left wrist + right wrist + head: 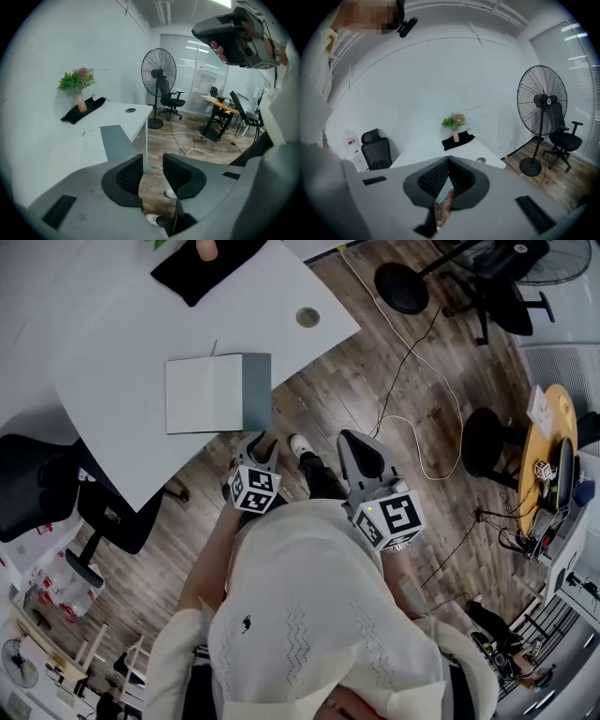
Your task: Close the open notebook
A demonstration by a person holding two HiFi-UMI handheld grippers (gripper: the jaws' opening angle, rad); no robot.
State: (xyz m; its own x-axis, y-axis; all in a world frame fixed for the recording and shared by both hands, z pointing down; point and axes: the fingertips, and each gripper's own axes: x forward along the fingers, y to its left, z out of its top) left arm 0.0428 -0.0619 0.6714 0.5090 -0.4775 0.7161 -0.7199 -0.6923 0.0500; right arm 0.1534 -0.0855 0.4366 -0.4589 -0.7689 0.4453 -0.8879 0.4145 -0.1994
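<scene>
**Notebook lay close to the edge, so a push was the danger**

You had both grippers off the tabletop (112,409), over the wooden floor (356,381) on your side of its slanted near edge. Your left gripper (259,441) (152,161) had its jaws apart, with only floor showing through the gap. Your right gripper (352,439) (448,161) had its jaws closed together on nothing. The notebook (211,393) (115,140) lay flat close to that near edge, white face up, with a narrower grey band along its right side. I could not tell how far open it was.

The main risk, as I judged it, was sliding the notebook instead of folding it. A sideways shove on a thin leaf could have carried it toward the edge and off onto the floor. Coming up from below, a jaw could also have caught the tabletop's lip. Pinching too few pages might have creased or torn them.

You had plenty of room. The tabletop was bare to the left of the notebook and beyond it. The black cloth (202,268) with the vase (81,101) and the round hole (307,317) sat well apart at the far end. On the floor, a cable (403,418) trailed to your right and an office chair (28,484) stood to your left, both clear of your reach.
</scene>
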